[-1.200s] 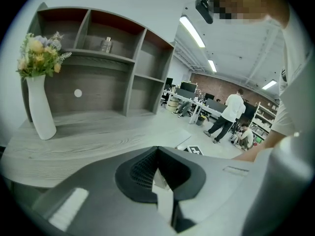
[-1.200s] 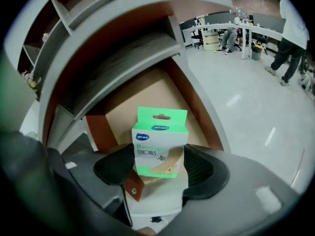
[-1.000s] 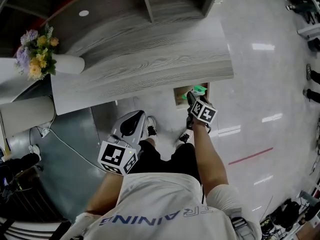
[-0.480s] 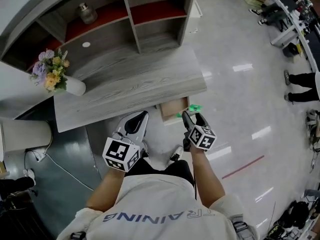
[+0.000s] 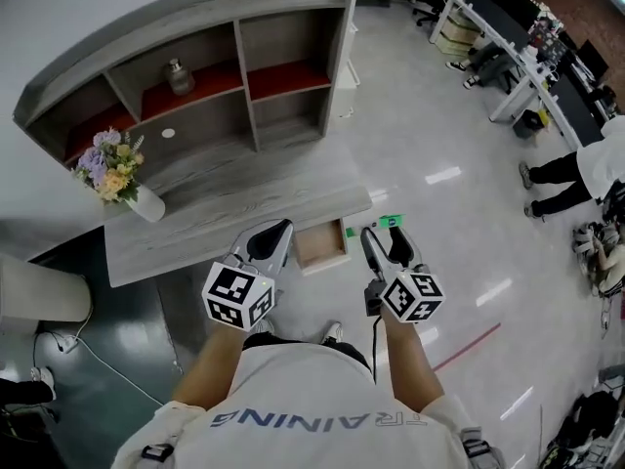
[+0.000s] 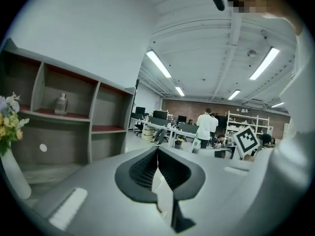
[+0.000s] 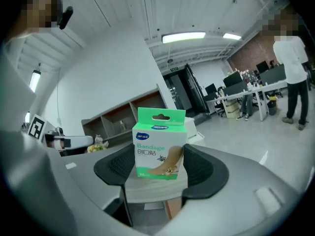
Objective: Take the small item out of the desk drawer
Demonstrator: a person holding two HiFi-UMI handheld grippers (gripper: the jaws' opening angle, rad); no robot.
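Note:
My right gripper (image 5: 384, 243) is shut on a small green-and-white bandage box (image 5: 390, 223), held upright in the air just right of the open desk drawer (image 5: 320, 246). In the right gripper view the box (image 7: 158, 149) stands between the two black pads of that gripper (image 7: 160, 170), its printed face toward the camera. My left gripper (image 5: 272, 241) hovers in front of the grey wooden desk (image 5: 225, 213), left of the drawer. In the left gripper view that gripper (image 6: 157, 154) is shut with nothing between its jaws. The drawer's inside looks empty from above.
A vase of flowers (image 5: 119, 176) stands at the desk's left end. Behind the desk is a grey shelf unit (image 5: 244, 37) with a small bottle (image 5: 176, 74). A person (image 5: 576, 169) stands on the glossy floor at the right, near office desks (image 5: 503, 18).
The right gripper has drawn back and up from the drawer with the bandage box in it. The head view has lifted, showing the shelf unit. The left gripper has stayed near the desk front.

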